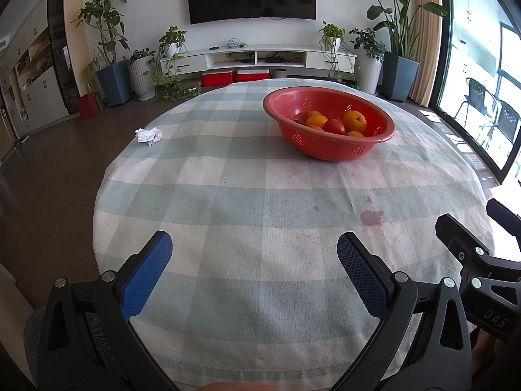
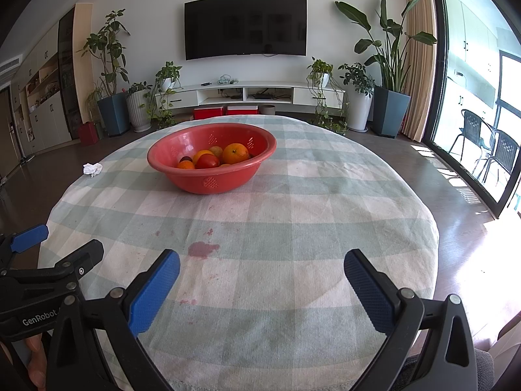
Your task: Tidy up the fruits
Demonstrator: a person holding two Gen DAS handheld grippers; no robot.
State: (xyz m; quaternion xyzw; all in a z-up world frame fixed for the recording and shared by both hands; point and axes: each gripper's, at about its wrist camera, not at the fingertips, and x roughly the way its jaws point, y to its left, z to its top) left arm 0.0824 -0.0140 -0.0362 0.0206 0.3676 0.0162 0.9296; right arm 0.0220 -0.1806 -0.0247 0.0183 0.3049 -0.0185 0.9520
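From my left wrist view I see the right gripper (image 1: 469, 244) only as a black frame at the edge; my right wrist view catches the left gripper (image 2: 49, 247) beside it with one blue pad showing. The round desk (image 2: 293, 228) wears a stained green-checked cloth, a crumpled tissue (image 1: 148, 135) near its left edge, a television (image 2: 246, 26) and potted plants behind. The red colander (image 1: 329, 123) sits toward the far side, holding oranges (image 1: 354, 121) and a tomato (image 1: 334, 126). Both sets of fingers (image 1: 148, 273) stand wide apart, empty, over the near cloth.
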